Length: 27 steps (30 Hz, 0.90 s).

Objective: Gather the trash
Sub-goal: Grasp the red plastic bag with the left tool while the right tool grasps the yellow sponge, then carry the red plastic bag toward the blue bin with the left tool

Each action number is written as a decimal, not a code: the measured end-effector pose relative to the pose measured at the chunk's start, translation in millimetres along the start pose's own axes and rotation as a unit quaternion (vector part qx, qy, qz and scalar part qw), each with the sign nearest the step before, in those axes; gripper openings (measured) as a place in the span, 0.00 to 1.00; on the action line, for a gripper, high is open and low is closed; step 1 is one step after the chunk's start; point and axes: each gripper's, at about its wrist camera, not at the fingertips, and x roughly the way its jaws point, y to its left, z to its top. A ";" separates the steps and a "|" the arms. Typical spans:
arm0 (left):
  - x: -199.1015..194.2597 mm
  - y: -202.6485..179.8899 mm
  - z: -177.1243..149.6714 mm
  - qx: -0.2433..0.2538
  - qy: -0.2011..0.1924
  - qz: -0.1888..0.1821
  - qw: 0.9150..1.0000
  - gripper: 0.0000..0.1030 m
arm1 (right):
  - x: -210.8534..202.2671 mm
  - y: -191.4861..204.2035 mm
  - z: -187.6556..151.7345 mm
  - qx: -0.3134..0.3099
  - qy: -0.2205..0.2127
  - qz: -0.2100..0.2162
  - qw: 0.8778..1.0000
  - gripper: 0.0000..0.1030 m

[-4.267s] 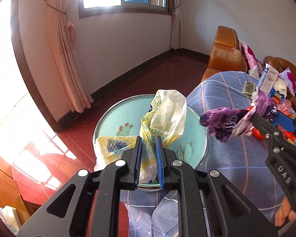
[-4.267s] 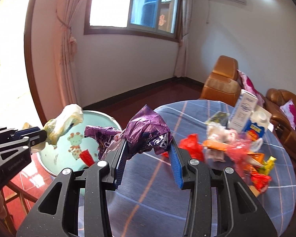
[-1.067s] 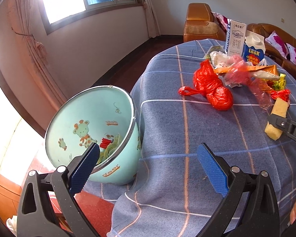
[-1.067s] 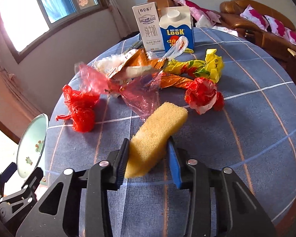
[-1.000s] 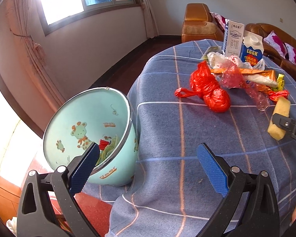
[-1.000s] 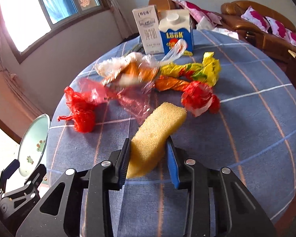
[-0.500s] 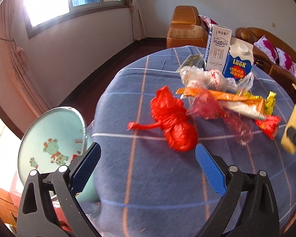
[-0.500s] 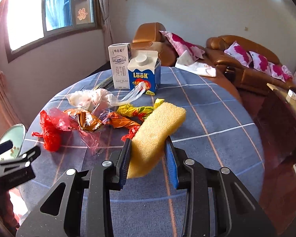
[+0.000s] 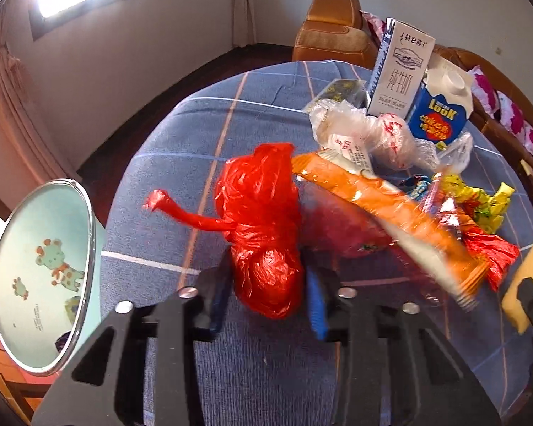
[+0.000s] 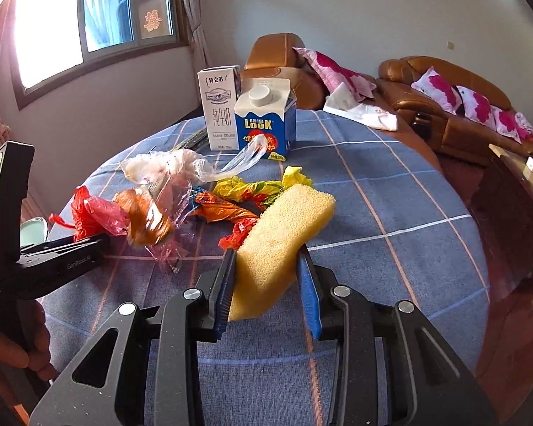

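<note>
Over at nine o'clock in your left wrist view the mint-green bin (image 9: 49, 277) with its cartoon giraffe tilts beside the table, rim just off the blue checked tablecloth (image 9: 209, 135). Dead centre, your left gripper (image 9: 266, 294) has the knotted red plastic bag (image 9: 263, 227) between its fingers, and those jaws are closing on the bag's lower bulge, pads right against it on both sides. Moving toward two o'clock, an orange wrapper (image 9: 383, 209) slants across the heap, clear crumpled plastic (image 9: 362, 131) sits behind it, and the white milk carton (image 9: 401, 74) and blue LOOK carton (image 9: 440, 110) stand upright at one o'clock, touching. A yellow wrapper (image 9: 476, 202) lies toward three o'clock. At the far right edge, your right gripper (image 10: 266, 284) is clenched on the yellow sponge (image 10: 284, 245), which is lifted off the cloth and juts forward toward twelve o'clock above the pile. Your left hand (image 10: 14, 344) shows at eight o'clock in the right wrist view.
</note>
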 end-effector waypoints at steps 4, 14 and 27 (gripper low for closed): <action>-12.6 7.4 -6.7 0.002 -0.008 -0.003 1.000 0.33 | -2.6 3.9 -0.9 -0.003 -0.003 0.000 1.000 0.34; -52.4 33.3 -29.0 0.006 -0.027 -0.013 1.000 0.30 | -25.6 34.8 -7.6 -0.038 -0.020 0.023 0.999 0.34; -86.7 60.8 -46.0 0.009 -0.045 0.021 0.999 0.30 | -39.8 81.9 -18.1 -0.091 -0.019 0.042 0.995 0.34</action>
